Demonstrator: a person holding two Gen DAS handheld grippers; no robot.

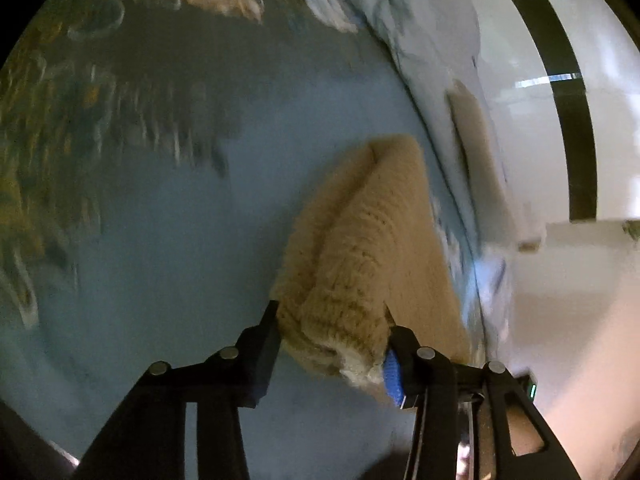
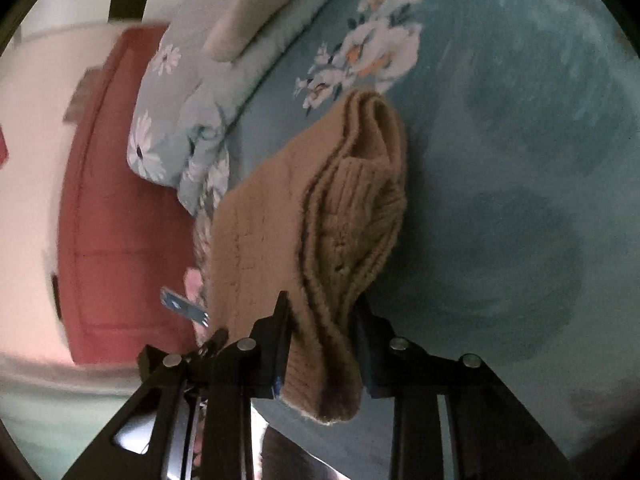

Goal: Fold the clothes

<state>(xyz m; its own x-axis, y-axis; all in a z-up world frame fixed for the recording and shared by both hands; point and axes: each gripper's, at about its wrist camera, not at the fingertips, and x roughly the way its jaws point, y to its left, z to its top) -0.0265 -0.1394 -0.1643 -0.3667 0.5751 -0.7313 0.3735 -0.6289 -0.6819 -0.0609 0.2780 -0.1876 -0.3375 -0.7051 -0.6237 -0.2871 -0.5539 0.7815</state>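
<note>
We grip a soft, thick tan knitted sweater (image 1: 352,264) in both pairs of jaws, each part-closed on a bunched edge, limp and sagging above the blue floral bed (image 2: 500,160).

Left gripper (image 1: 330,344) and right gripper (image 2: 322,344) both angled downward, fingers clamped on knitwear

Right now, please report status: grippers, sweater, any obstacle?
Left gripper shut on sweater. Right gripper shut on it too. Sweater bunched above bed. Pillow beside, not blocking.
</note>
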